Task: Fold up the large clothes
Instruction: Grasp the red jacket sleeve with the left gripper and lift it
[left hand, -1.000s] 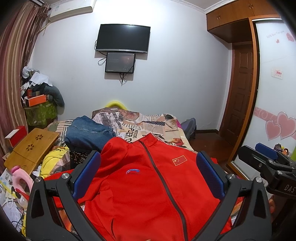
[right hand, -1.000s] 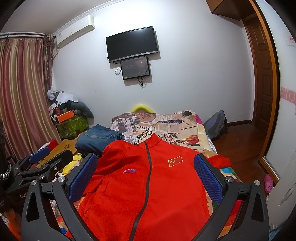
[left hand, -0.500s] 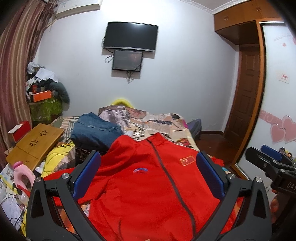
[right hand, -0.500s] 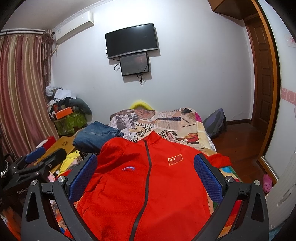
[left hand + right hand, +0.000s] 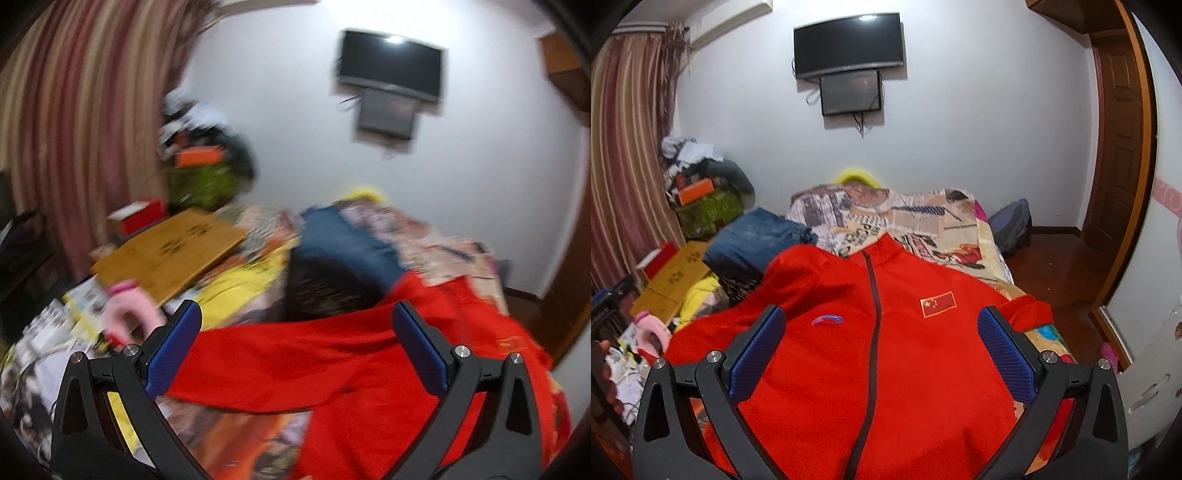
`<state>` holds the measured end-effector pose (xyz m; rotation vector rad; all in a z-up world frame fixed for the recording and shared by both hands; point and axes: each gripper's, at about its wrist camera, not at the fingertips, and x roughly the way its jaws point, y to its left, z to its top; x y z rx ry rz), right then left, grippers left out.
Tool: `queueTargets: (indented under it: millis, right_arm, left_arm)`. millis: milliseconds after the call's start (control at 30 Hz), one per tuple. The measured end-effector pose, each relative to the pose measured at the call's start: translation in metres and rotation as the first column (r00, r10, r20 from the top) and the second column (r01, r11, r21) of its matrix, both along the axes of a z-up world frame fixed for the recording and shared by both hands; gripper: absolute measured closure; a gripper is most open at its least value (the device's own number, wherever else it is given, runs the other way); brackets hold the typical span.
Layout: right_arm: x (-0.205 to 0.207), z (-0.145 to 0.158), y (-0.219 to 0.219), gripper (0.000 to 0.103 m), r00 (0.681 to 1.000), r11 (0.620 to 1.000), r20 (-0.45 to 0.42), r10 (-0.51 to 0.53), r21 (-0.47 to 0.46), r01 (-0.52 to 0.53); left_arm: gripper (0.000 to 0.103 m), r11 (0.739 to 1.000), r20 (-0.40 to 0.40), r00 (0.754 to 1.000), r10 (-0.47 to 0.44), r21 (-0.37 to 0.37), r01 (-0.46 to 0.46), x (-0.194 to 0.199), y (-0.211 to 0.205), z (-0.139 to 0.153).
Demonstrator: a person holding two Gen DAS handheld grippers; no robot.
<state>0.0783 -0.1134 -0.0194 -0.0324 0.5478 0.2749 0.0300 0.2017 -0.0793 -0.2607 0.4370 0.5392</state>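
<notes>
A bed (image 5: 964, 221) with a printed cover fills the room under a wall TV (image 5: 849, 42); a red jacket (image 5: 886, 350) lies spread on it, zipped, its hem cut off below; the left view is blurred, one sleeve (image 5: 295, 365) stretched across; the left gripper (image 5: 295, 354) and right gripper (image 5: 881, 354) both gape wide, holding nothing; jeans (image 5: 757, 243) sit beside the collar.
</notes>
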Motion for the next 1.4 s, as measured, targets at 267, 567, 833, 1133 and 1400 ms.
queueTargets:
  millis: [267, 567, 833, 1133, 1400]
  right_arm:
    - [0.028, -0.018, 0.02, 0.0, 0.997, 0.995, -0.07, -0.036, -0.094, 0.029]
    - [0.053, -0.033, 0.029, 0.0, 0.988, 0.996, -0.153, -0.026, -0.083, 0.013]
    - [0.065, -0.046, 0.04, 0.0, 0.979, 0.994, -0.205, -0.006, -0.108, -0.016]
    - [0.066, -0.053, 0.04, 0.0, 0.97, 0.993, -0.24, 0.021, -0.105, -0.047]
    - [0.066, -0.051, 0.032, 0.0, 0.971, 0.995, -0.236, 0.022, -0.086, -0.044]
  left_arm:
    - [0.0, 0.931, -0.175, 0.958, 0.227, -0.251, -0.266, -0.019, 0.122, -0.09]
    - [0.021, 0.718, -0.275, 0.921, 0.275, -0.579, -0.387, -0.045, 0.199, -0.197]
    - [0.042, 0.606, -0.28, 0.917, 0.285, -0.688, -0.399, -0.04, 0.226, -0.247]
    - [0.097, 0.749, -0.386, 0.868, 0.313, -0.461, -0.475, -0.005, 0.234, -0.232]
    - [0.1, 0.896, -0.231, 0.94, 0.252, -0.311, -0.317, 0.03, 0.194, -0.149]
